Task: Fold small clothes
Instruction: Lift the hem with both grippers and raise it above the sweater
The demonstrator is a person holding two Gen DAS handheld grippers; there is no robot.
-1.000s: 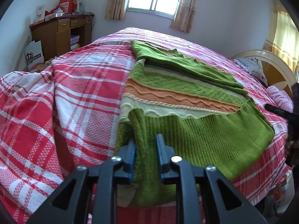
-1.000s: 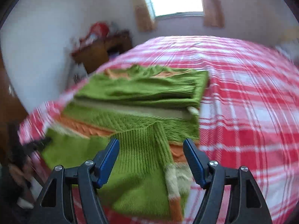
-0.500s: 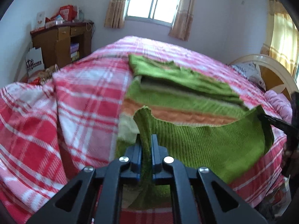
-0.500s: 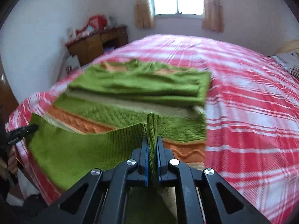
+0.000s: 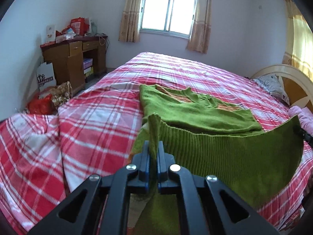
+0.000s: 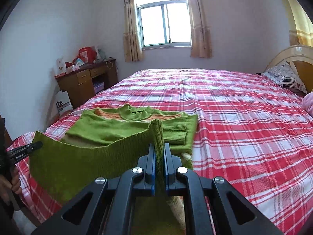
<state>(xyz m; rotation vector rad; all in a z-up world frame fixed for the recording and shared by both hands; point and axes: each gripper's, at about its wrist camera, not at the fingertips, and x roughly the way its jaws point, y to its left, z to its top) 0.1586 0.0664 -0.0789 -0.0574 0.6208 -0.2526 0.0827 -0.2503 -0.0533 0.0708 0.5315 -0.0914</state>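
A green knit sweater (image 5: 197,111) with orange and cream stripes lies on the red plaid bed, sleeves folded across its body; it also shows in the right wrist view (image 6: 109,127). My left gripper (image 5: 153,146) is shut on the left corner of the ribbed hem (image 5: 225,156). My right gripper (image 6: 158,148) is shut on the right corner of the hem (image 6: 82,160). The hem is lifted off the bed and stretched between the two grippers. The other gripper shows at the edge of each view, the right one (image 5: 303,135) and the left one (image 6: 25,150).
The red plaid bed (image 6: 234,117) reaches far beyond the sweater. A wooden desk (image 5: 74,56) with boxes stands at the left wall, bags on the floor beside it. The headboard (image 6: 293,58) and pillows are at the right. A window is in the far wall.
Both grippers closed on the hem corners, the right from wide open. They then lifted the hem off the bed and carried it forward over the striped part.
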